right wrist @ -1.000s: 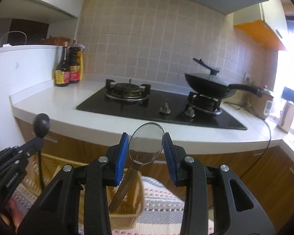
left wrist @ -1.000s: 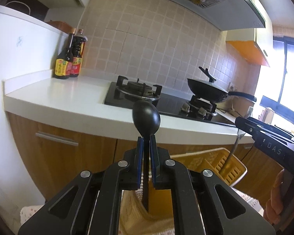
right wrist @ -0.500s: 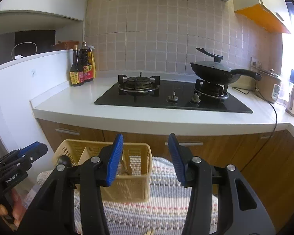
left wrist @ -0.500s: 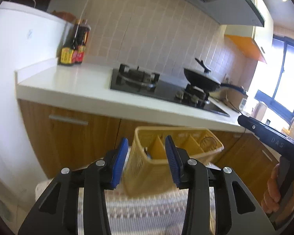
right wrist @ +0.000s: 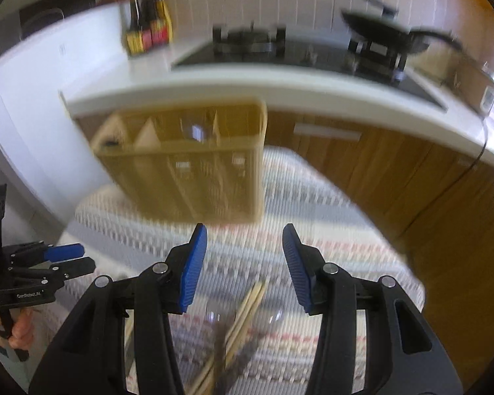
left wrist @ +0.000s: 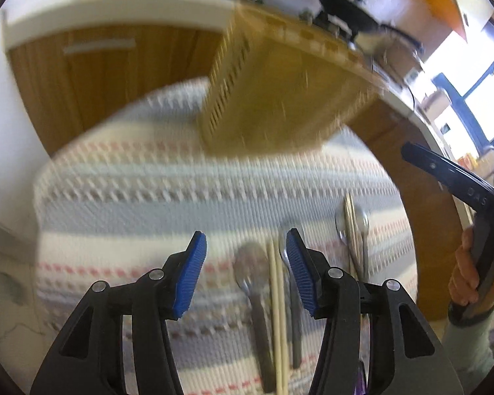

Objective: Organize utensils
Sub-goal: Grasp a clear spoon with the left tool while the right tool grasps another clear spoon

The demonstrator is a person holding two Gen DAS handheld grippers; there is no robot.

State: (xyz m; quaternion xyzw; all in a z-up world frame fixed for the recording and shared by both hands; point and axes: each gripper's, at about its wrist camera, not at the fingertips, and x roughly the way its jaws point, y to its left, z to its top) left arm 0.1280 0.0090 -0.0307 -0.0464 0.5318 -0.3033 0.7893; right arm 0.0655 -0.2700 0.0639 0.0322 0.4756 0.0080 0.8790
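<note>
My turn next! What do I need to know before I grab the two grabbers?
Left gripper: open, holding nothing, pointing down at the striped cloth.
Right gripper: open, holding nothing, also over the cloth.
Yellow basket: at the far end of the cloth, with dividers inside. The pictures are too blurry to tell what is in it.
Left to do: spoons and chopsticks lie on the cloth in front of the left gripper; more chopsticks lie under the right one. I would pick these up next and put them in the basket.
</note>
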